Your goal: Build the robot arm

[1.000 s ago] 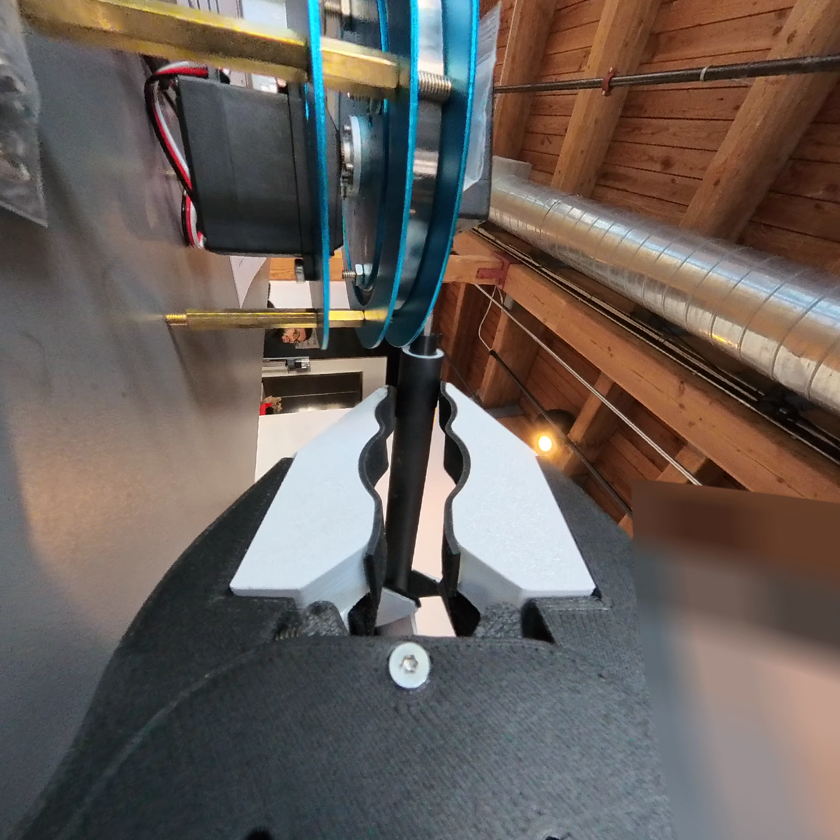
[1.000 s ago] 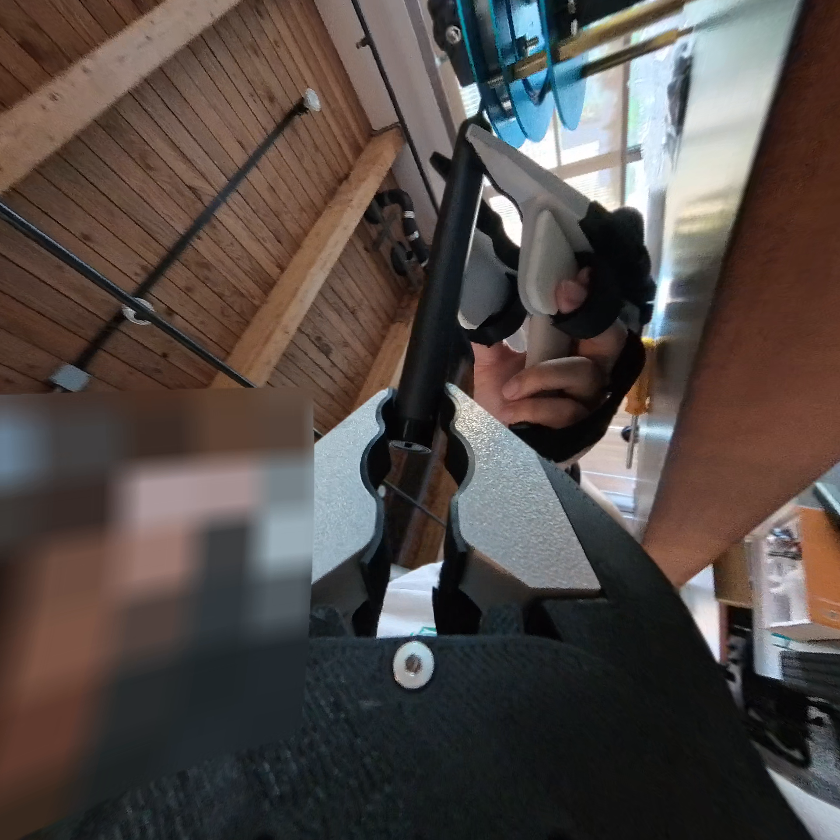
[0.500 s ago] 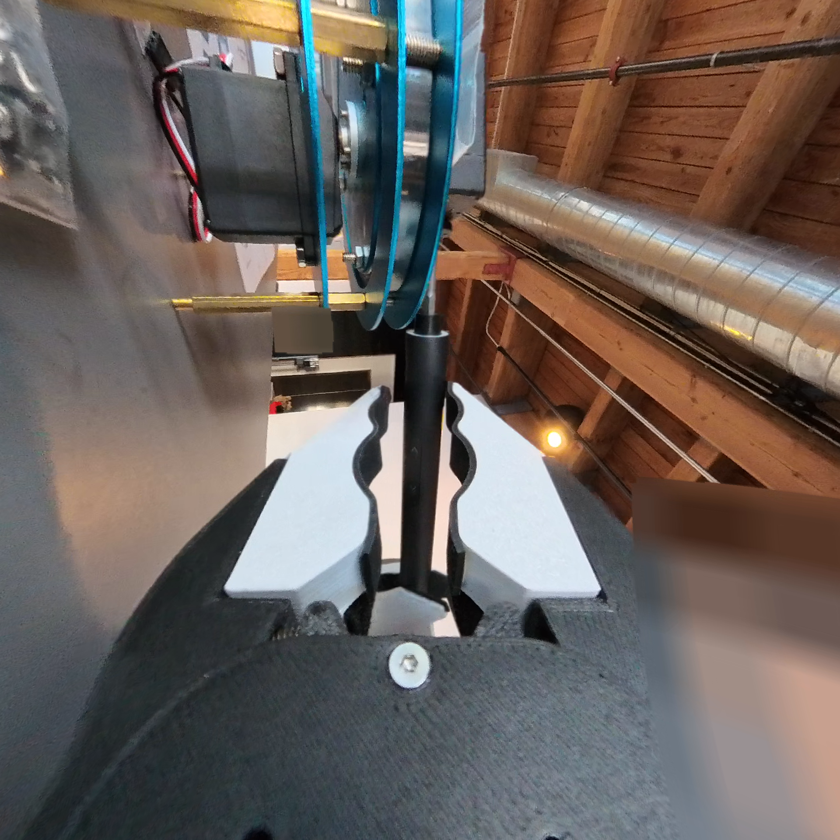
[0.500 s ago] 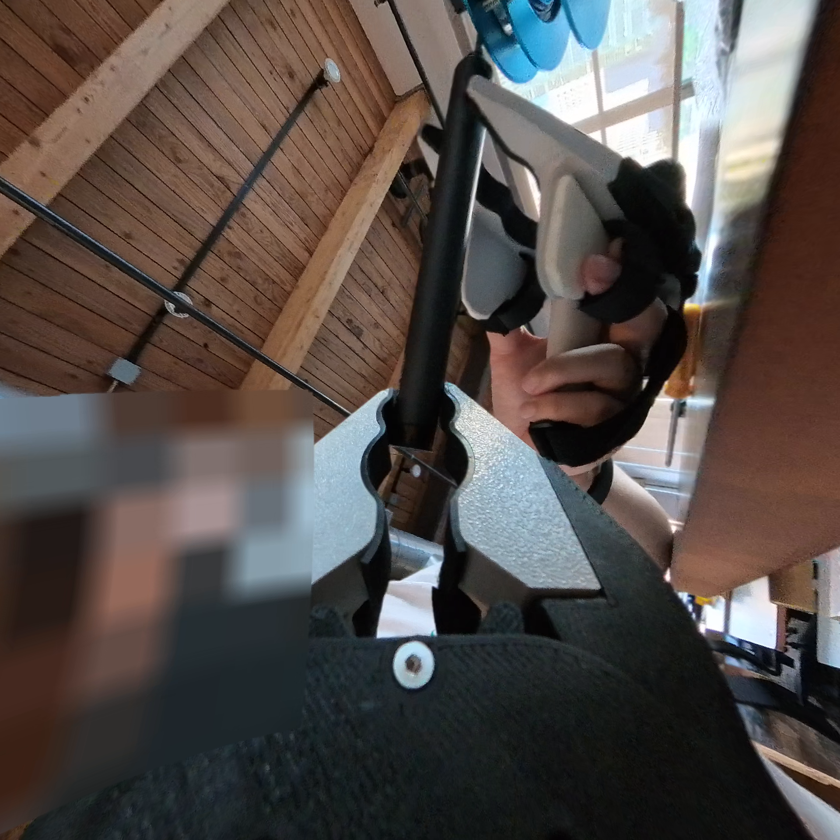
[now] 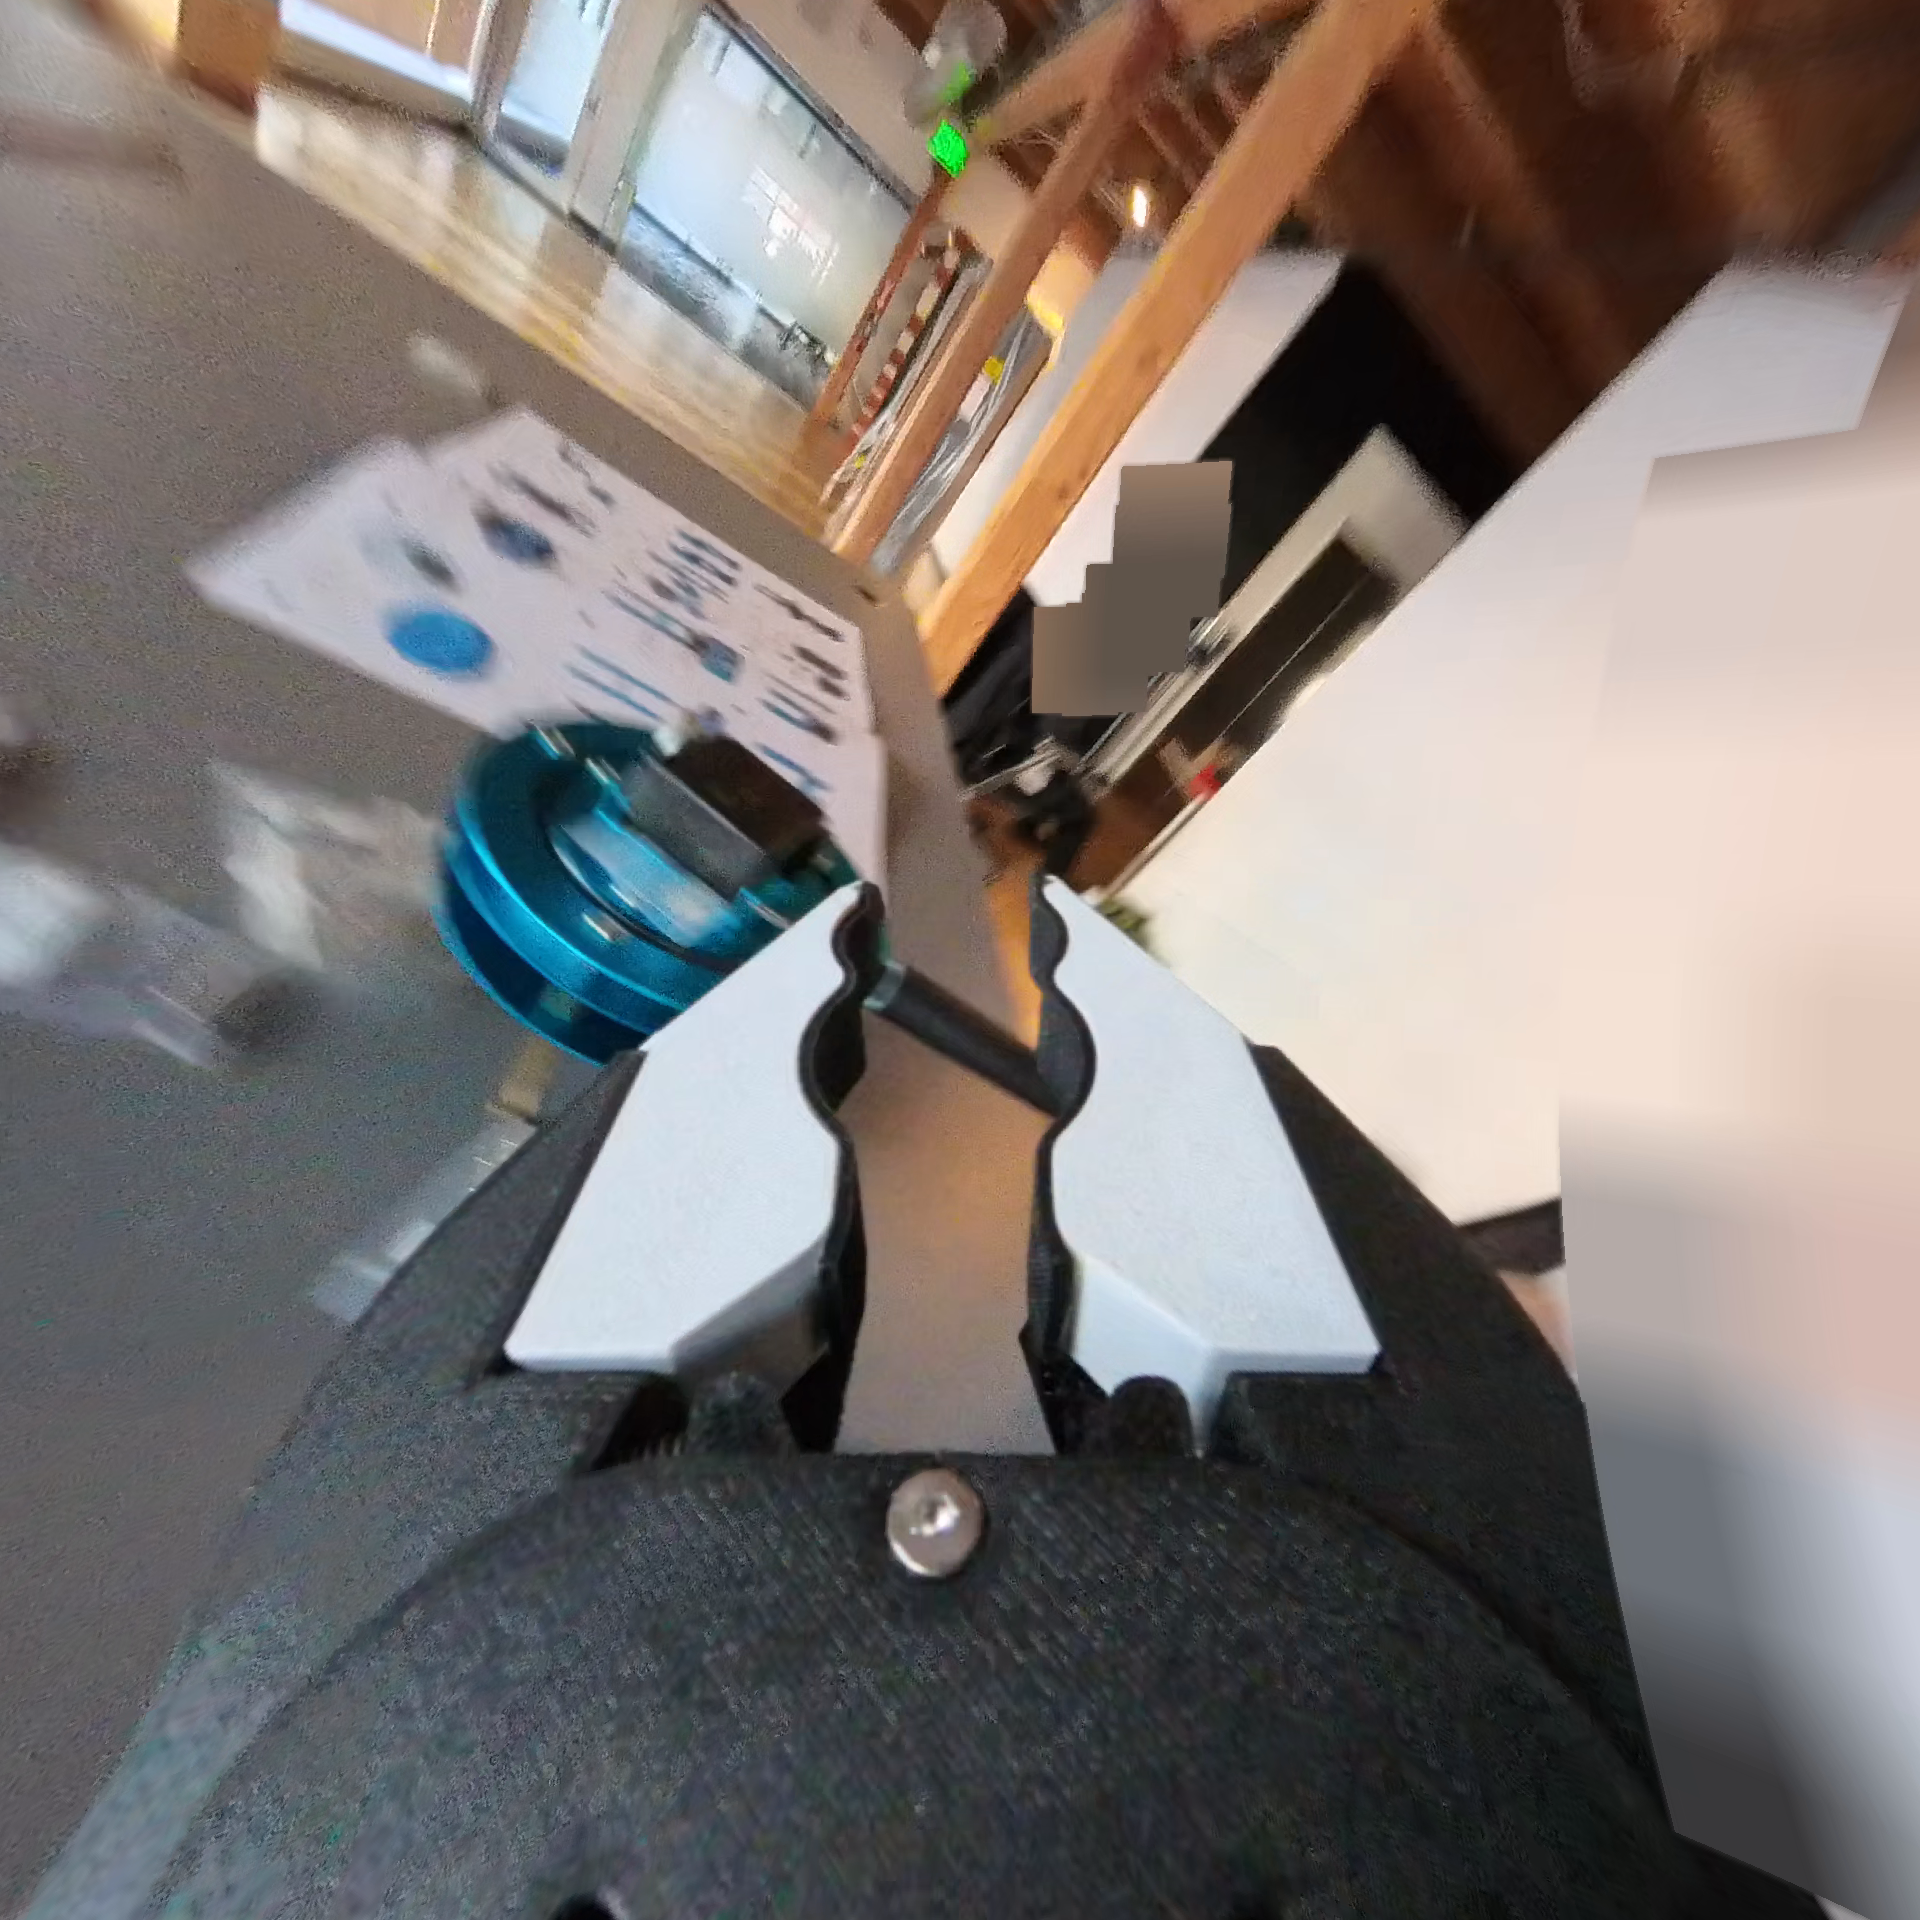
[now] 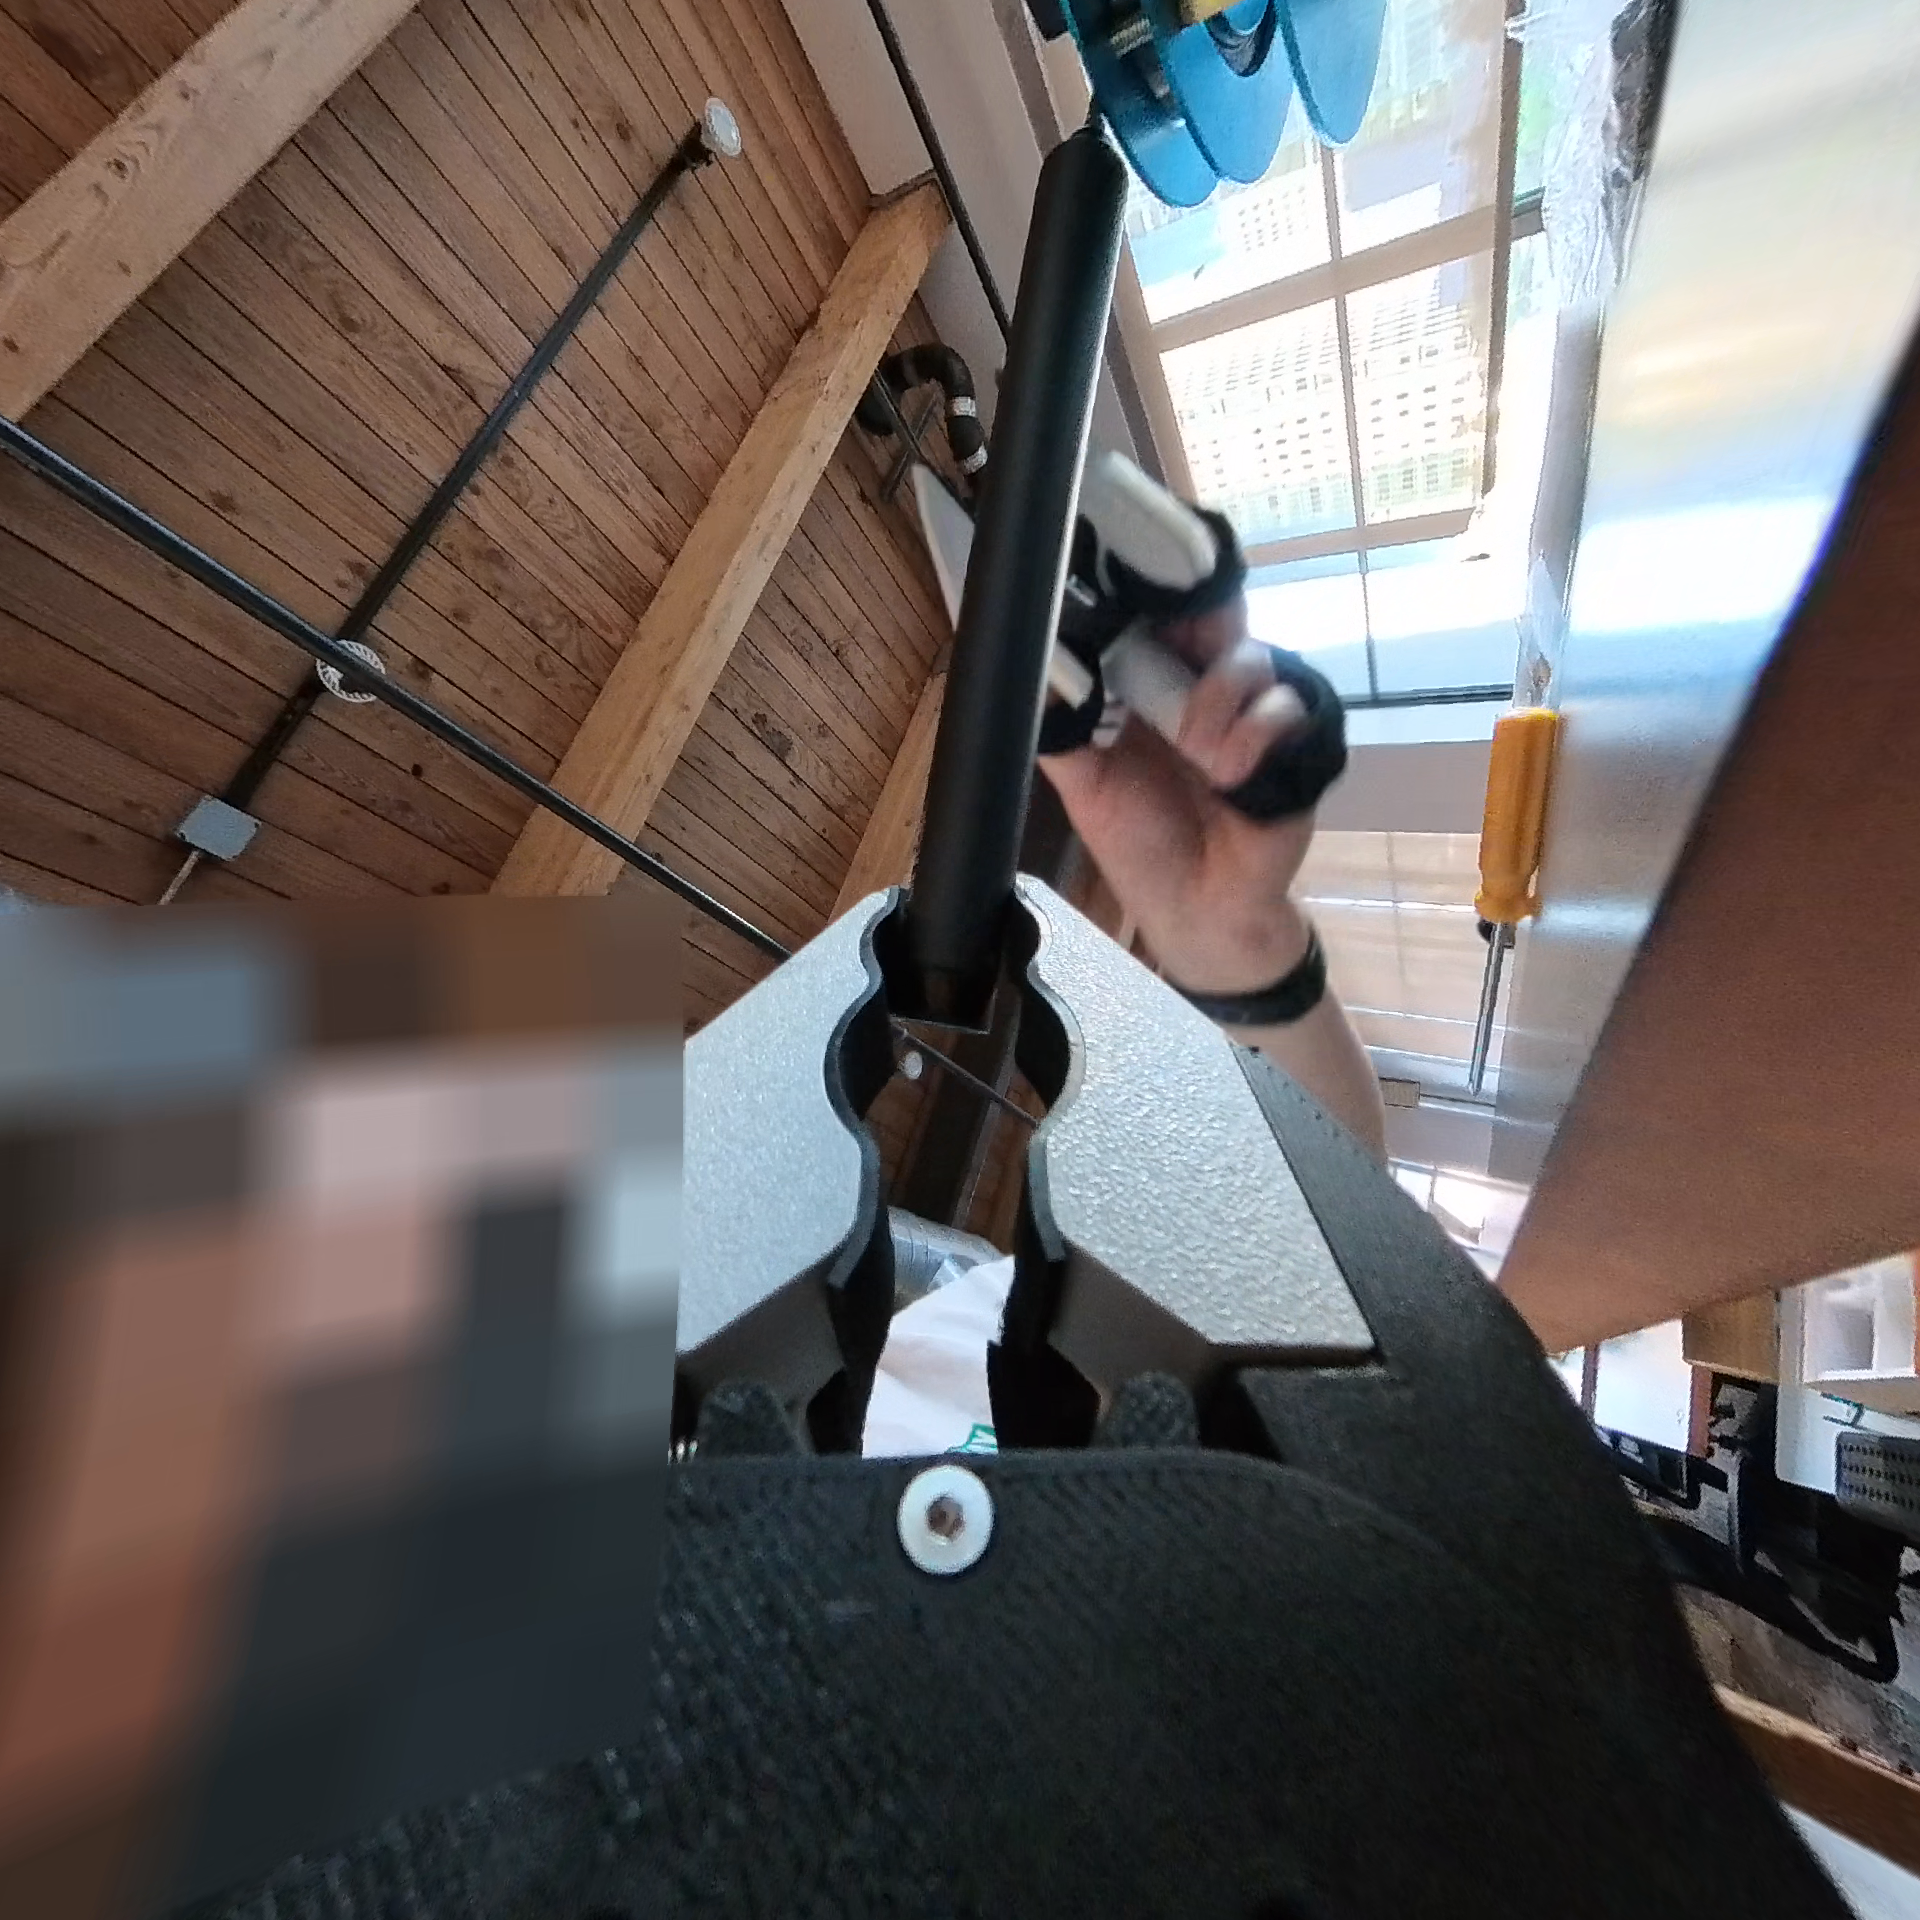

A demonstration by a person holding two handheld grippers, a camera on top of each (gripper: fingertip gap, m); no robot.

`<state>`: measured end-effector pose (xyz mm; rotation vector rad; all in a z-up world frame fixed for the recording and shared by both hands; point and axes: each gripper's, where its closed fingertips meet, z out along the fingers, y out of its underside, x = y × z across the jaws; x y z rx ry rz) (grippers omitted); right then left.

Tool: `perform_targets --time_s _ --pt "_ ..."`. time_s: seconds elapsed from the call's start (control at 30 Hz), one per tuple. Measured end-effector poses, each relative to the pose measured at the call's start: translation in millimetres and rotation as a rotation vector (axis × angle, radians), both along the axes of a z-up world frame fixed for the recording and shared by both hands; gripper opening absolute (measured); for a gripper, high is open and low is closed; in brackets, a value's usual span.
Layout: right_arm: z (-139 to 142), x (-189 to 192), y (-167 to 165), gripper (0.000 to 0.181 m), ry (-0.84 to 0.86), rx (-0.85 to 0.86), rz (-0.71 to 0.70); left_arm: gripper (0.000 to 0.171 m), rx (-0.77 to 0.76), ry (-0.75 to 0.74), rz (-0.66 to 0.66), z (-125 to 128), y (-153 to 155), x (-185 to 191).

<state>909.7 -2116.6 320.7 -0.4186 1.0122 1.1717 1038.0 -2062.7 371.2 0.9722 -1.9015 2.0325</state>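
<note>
The right gripper (image 6: pixel 951 971) jaws pinch the black rod's (image 6: pixel 1023 540) end; the left gripper (image 5: pixel 951 997) jaws stand spread beside it.

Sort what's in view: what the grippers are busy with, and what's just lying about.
Being handled:
- black rod, clamped in the right gripper
- blue disc assembly, at the rod's far end
- left gripper, open, close to the rod

Lying about:
- printed sheet on the table
- orange-handled screwdriver by the table's edge

The right gripper (image 6: pixel 956 987) pinches near its fingertips, angled upward. The left gripper (image 5: pixel 951 966) stands parted, gripped by a gloved hand (image 6: pixel 1195 769).
</note>
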Motion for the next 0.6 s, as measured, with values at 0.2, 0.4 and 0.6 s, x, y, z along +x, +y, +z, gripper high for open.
perform_targets --time_s 0.2,0.4,0.6 --pt "0.1 -0.1 2.3 0.016 -0.003 -0.009 0.007 0.054 0.471 -0.554 -0.208 -26.6 1.7 40.1" --pt "-1.8 0.9 0.5 0.016 0.001 -0.02 -0.004 0.063 0.431 -0.47 -0.366 -26.9 -25.8 58.4" --pt "-1.7 1.2 0.5 0.017 -0.001 -0.023 -0.009 0.064 0.535 -0.436 -0.438 -39.3 -44.9 60.6"
